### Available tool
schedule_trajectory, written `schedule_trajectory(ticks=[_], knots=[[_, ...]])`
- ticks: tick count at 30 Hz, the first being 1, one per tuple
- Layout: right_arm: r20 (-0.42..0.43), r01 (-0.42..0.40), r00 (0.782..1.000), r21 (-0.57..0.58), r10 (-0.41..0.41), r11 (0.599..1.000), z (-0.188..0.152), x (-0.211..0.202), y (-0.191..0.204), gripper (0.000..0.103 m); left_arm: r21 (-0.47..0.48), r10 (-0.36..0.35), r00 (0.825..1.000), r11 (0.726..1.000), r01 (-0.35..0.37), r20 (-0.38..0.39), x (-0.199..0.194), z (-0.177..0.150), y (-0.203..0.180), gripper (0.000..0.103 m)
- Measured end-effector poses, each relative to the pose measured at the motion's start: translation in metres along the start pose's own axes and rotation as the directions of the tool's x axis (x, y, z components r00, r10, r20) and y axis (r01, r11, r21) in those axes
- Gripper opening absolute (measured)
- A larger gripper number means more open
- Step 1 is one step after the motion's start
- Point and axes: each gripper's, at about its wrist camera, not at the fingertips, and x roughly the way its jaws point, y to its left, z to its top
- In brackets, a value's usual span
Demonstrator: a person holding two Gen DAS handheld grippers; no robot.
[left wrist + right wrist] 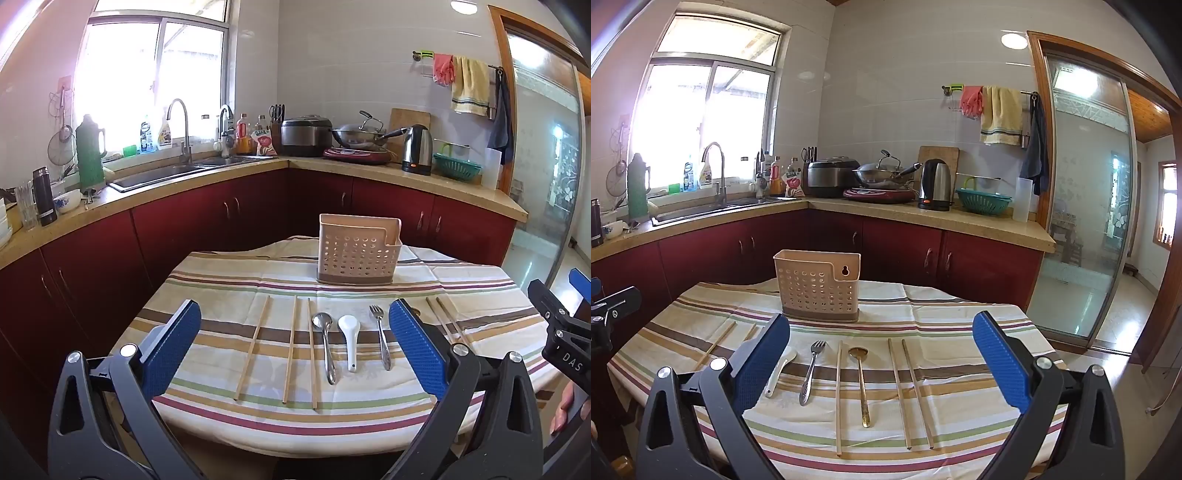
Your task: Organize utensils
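- The left claw point(295, 350) hangs above the near edge of the counter point(221, 288) with its blue pads spread wide apart, nothing between them.
- The right claw point(881, 363) hovers the same way, pads wide apart and holding nothing.
- Between the left claw's pads, on the striped tablecloth point(461, 291), lie three wooden chopsticks point(291, 350), a steel spoon point(325, 343), a white ceramic spoon point(350, 339) and a steel fork point(380, 338), side by side and apart from one another, handles toward the near edge.
- Between the right claw's pads lie the same fork point(811, 371), a single chopstick point(839, 398), a gold spoon point(860, 384) and a pair of chopsticks point(910, 393) lying close together; the white spoon point(781, 369) is partly hidden by the left pad.
- Beyond the row, well apart from it, the beige perforated utensil holder point(357, 254) stands upright on the cloth, no utensil showing above its rim.
- Behind stand red cabinets point(897, 251), a sink point(166, 175) and a kettle point(935, 184).
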Motion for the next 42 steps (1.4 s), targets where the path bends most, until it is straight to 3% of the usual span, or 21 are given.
schedule_trajectory(ticks=[42], knots=[[-0.001, 0.004, 1.0, -0.007, -0.004, 1.0, 0.0044, -0.0017, -0.0011, 0.097, 0.004, 0.001, 1.0, 1.0, -0.001, 0.009, 0.0003, 0.0035, 0.0019, 0.099]])
